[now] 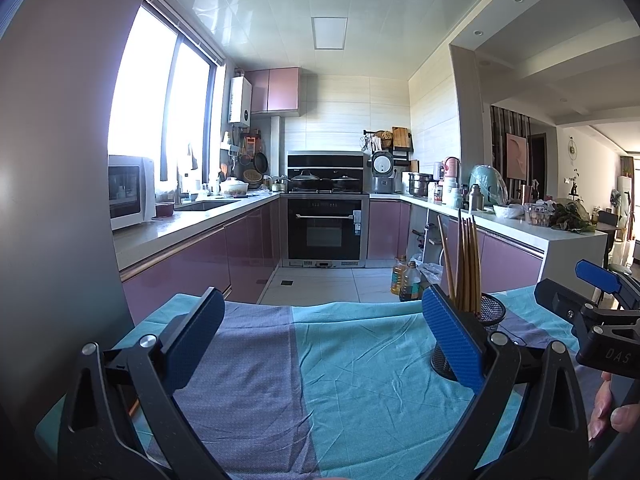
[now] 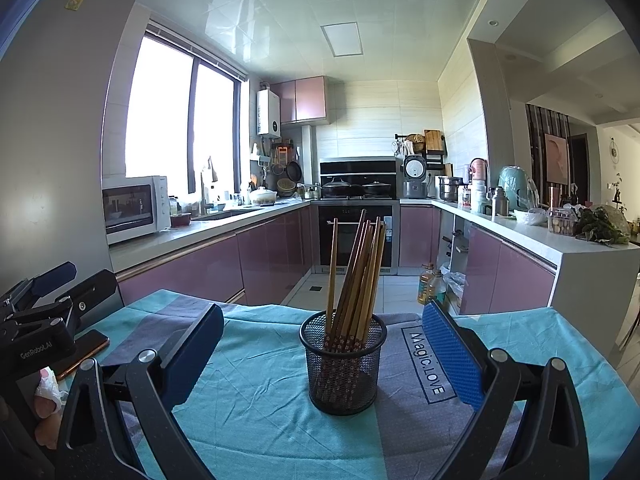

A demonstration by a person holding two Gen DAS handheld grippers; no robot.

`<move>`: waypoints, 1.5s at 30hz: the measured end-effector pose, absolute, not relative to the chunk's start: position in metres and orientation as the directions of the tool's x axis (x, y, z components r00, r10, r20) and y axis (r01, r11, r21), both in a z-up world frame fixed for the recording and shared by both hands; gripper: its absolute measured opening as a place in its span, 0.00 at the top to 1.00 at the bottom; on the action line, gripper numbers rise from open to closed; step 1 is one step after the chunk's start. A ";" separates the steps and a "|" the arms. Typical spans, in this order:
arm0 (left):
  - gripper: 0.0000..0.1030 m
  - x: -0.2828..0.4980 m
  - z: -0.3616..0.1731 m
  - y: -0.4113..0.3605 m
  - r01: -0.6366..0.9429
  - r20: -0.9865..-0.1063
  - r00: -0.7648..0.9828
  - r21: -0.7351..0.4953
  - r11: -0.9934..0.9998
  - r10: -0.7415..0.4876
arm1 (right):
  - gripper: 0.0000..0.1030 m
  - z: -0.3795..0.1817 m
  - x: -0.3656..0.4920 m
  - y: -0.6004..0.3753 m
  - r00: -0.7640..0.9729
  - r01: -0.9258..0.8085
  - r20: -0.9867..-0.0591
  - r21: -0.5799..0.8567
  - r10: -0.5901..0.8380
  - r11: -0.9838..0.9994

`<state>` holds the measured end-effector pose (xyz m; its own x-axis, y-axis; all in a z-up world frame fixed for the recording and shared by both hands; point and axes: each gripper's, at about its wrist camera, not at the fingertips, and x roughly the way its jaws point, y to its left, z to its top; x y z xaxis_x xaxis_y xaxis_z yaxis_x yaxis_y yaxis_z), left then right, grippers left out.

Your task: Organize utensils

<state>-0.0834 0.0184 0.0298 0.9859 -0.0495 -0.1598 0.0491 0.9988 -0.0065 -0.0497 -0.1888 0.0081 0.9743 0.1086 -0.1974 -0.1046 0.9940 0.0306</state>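
chopsticks (image 2: 354, 276) upright in mesh cup (image 2: 343, 364), frame centre between spread right gripper (image 2: 322, 360) jaws; left gripper (image 1: 320, 344) also spread, empty.

You are standing in a home kitchen. Ahead of you sits a built-in oven (image 2: 354, 236) with two lidded pans (image 2: 356, 189) on the hob above it. Pink cabinets (image 2: 208, 268) run along both sides under pale worktops. On your left are a microwave (image 2: 134, 208), a sink (image 2: 228, 213) and a big window (image 2: 180, 120); on your right, a rice cooker (image 2: 415, 176), and cooking-oil bottles (image 2: 430, 284) on the tiled floor.
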 end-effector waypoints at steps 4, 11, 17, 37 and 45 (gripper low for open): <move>0.05 -0.083 0.030 0.018 0.049 -0.161 0.986 -0.006 0.999 -0.049 | 0.06 0.008 -0.050 -0.189 0.974 -0.104 -0.197 0.031 0.109 0.994; 0.05 -0.083 0.030 0.018 0.048 -0.159 0.986 -0.005 0.999 -0.048 | 0.06 0.008 -0.050 -0.189 0.974 -0.104 -0.197 0.031 0.108 0.994; 0.05 -0.083 0.030 0.018 0.050 -0.162 0.985 -0.006 0.999 -0.051 | 0.06 0.007 -0.050 -0.190 0.974 -0.105 -0.198 0.031 0.109 0.994; 0.05 -0.081 0.027 0.020 0.052 -0.163 0.985 0.001 0.999 -0.051 | 0.06 0.006 -0.050 -0.191 0.974 -0.104 -0.201 0.033 0.109 0.994; 0.05 -0.081 0.028 0.019 0.052 -0.164 0.985 0.002 0.999 -0.051 | 0.06 0.004 -0.050 -0.192 0.973 -0.105 -0.205 0.038 0.110 0.994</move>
<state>-0.0811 0.0188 0.0276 0.9852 -0.0510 -0.1637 0.0520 0.9986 0.0018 -0.0501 -0.1920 0.0045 0.9725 0.1102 -0.2050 -0.1047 0.9938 0.0376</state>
